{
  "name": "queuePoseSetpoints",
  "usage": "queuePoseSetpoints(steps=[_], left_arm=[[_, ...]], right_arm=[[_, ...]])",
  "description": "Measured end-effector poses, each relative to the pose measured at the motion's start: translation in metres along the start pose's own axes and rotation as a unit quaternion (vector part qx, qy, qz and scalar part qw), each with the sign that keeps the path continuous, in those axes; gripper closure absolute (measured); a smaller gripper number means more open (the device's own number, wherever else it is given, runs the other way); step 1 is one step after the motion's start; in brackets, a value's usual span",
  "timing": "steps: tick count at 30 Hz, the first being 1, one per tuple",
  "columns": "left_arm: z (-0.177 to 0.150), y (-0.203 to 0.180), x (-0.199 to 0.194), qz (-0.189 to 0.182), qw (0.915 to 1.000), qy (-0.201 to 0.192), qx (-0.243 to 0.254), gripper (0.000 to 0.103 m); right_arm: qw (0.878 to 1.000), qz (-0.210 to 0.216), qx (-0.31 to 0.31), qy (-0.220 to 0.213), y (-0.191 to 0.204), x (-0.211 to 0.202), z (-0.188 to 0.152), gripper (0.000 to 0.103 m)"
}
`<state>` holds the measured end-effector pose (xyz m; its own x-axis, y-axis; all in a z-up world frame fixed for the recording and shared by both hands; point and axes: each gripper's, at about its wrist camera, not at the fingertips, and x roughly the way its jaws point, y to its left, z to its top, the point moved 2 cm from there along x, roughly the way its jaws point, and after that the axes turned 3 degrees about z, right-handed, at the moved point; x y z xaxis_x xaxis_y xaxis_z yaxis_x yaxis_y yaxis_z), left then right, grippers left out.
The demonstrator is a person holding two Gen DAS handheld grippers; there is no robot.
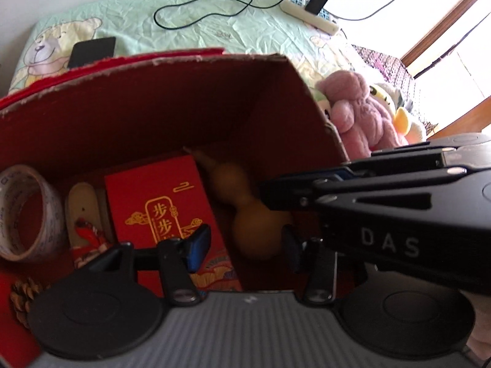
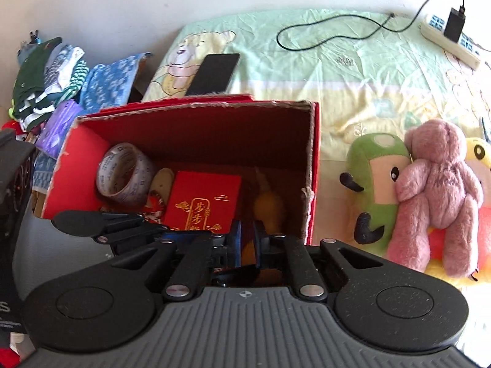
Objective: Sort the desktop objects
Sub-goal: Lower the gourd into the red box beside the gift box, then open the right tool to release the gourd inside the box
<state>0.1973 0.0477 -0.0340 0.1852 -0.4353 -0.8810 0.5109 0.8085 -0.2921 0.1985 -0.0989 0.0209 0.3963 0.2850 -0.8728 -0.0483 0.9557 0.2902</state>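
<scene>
A red cardboard box [image 1: 129, 119] [image 2: 196, 128] stands open on the bed. Inside lie a roll of clear tape [image 1: 29, 211] [image 2: 124, 173], a red envelope with gold print [image 1: 165, 211] [image 2: 204, 202], a wooden comb-like piece [image 1: 83, 208] [image 2: 161, 181], a tan gourd [image 1: 242, 211] [image 2: 268, 207] and a pine cone [image 1: 24, 297]. My left gripper [image 1: 245, 245] is open above the box, its fingers either side of the gourd's base. My right gripper [image 2: 248, 242] reaches in from the right [image 1: 368, 202]; its jaws stand narrowly apart around the gourd's lower end.
A black phone [image 2: 214, 73] [image 1: 92, 51], a power strip with charger [image 2: 451, 36] [image 1: 310, 9] and a cable lie on the green bear sheet. Plush toys [image 2: 429, 190] [image 1: 362, 113] sit right of the box. Folded clothes [image 2: 55, 82] are piled at the left.
</scene>
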Motion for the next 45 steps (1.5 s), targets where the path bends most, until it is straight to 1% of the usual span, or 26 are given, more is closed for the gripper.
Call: queuePoseSetpoints(steps=[1,5,9,12,19,24,28,30,32,41,45], left_arm=[[0.001,-0.001,0.002,0.002,1.0,0.005,0.0,0.054],[0.003,-0.005,0.008,0.023,0.9996,0.01,0.013,0.052],[0.003,-0.009,0.009,0.025,0.9995,0.01,0.018,0.052],[0.003,-0.007,0.01,0.028,0.9995,0.012,0.007,0.052],[0.005,-0.001,0.009,0.04,0.9992,0.004,-0.006,0.052],[0.004,-0.001,0.007,0.045,0.999,0.001,-0.006,0.052],[0.003,-0.005,0.007,0.056,0.9984,-0.004,-0.001,0.048],[0.003,-0.007,0.006,0.064,0.9979,-0.009,0.002,0.043],[0.004,-0.008,0.005,0.069,0.9975,-0.012,0.005,0.037],[0.005,-0.01,0.005,0.077,0.9969,-0.013,0.009,0.036],[0.004,-0.011,0.004,0.087,0.996,-0.017,0.009,0.035]], right_arm=[[1.0,0.0,-0.002,-0.004,0.0,0.001,0.001,0.096],[1.0,-0.004,-0.016,-0.014,0.003,0.002,0.001,0.095],[1.0,-0.012,-0.024,-0.016,0.006,0.005,0.004,0.094],[0.999,-0.015,-0.026,-0.017,0.007,0.006,0.006,0.093],[0.999,-0.024,-0.037,-0.021,0.011,0.009,0.007,0.093],[0.999,-0.024,-0.039,-0.029,0.01,0.008,0.004,0.093],[0.998,-0.028,-0.04,-0.034,0.011,0.007,0.001,0.093],[0.998,-0.031,-0.04,-0.037,0.011,0.006,0.0,0.092],[0.998,-0.032,-0.04,-0.041,0.01,0.005,-0.001,0.092],[0.997,-0.038,-0.035,-0.056,0.01,0.004,-0.005,0.094],[0.997,-0.036,-0.034,-0.061,0.01,0.004,-0.005,0.093]])
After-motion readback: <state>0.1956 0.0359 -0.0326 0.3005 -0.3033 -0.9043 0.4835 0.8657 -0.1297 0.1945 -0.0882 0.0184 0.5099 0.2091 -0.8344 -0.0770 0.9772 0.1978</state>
